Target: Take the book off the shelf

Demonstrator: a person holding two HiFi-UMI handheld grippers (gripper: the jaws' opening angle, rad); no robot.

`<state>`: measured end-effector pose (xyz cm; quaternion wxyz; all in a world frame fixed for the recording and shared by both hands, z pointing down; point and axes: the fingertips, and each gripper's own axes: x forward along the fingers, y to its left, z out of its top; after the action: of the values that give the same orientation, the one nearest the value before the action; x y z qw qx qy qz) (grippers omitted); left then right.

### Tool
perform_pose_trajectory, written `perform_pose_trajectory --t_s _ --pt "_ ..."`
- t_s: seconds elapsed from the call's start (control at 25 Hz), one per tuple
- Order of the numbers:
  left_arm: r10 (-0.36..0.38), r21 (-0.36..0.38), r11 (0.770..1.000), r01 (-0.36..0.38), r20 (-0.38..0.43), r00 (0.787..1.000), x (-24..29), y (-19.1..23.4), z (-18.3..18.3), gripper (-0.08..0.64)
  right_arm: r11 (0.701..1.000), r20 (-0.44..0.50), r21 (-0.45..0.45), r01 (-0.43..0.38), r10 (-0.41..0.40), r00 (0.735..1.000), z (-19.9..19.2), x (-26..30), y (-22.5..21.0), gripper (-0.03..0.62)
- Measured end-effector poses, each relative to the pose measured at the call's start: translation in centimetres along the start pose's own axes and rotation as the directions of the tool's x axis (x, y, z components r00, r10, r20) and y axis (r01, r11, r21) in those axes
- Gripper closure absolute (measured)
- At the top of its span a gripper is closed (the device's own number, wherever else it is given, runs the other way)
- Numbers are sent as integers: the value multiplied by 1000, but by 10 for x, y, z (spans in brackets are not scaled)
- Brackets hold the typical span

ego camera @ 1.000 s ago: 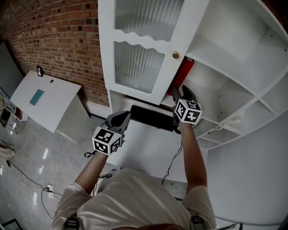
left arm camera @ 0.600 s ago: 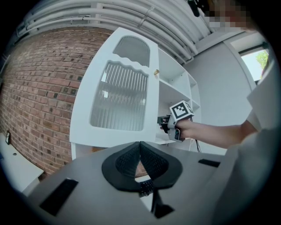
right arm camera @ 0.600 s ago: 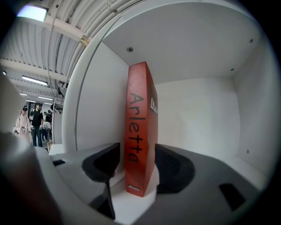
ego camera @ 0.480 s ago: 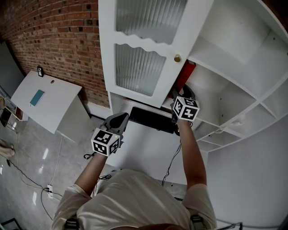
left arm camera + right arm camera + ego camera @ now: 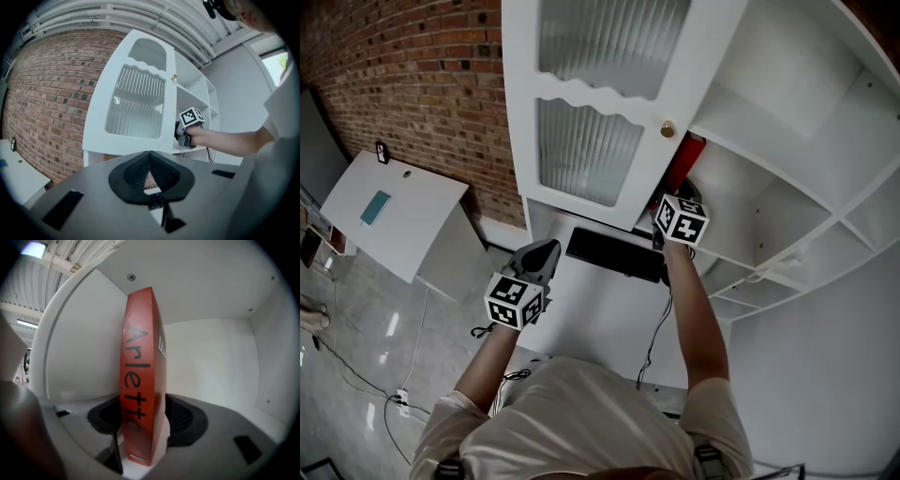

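A red book (image 5: 140, 371) stands upright in the white shelf compartment (image 5: 211, 362), close to its left wall. In the head view the red book (image 5: 687, 159) shows just behind the open door's edge. My right gripper (image 5: 143, 416) reaches into the compartment; its jaws have just been opening and now straddle the book's lower spine, with a thin gap on the right side. From above, the right gripper (image 5: 675, 195) shows mostly as its marker cube. My left gripper (image 5: 544, 251) hangs over the desk, pointing at the cabinet, its pads (image 5: 140, 168) together on nothing.
The cabinet door (image 5: 591, 112) with ribbed glass stands open left of the book, brass knob (image 5: 667, 129) near my right hand. A black keyboard (image 5: 614, 253) lies on the white desk (image 5: 609, 319). More shelves (image 5: 787, 216) to the right, a white table (image 5: 394, 211) and brick wall left.
My right gripper has pushed further into the compartment, up to the book. The left gripper has drifted slightly down and left.
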<state>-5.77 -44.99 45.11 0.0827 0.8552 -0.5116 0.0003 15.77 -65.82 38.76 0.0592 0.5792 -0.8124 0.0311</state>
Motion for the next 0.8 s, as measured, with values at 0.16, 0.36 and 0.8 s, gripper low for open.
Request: perform_pose_trajectory --t_s 0.16,0.36,0.8 --pt "11 0 1000 -11 -4 1000 -2 2 -1 566 999 -4 28 20 -20 1000 2 6 -8 359" --pt "30 -8 1000 -30 -18 999 -4 5 -7 566 997 -9 75 33 -32 999 3 16 -16 359" --pt "44 -6 999 -44 -38 998 -11 -1 -12 566 999 7 35 32 -33 999 5 19 -20 427"
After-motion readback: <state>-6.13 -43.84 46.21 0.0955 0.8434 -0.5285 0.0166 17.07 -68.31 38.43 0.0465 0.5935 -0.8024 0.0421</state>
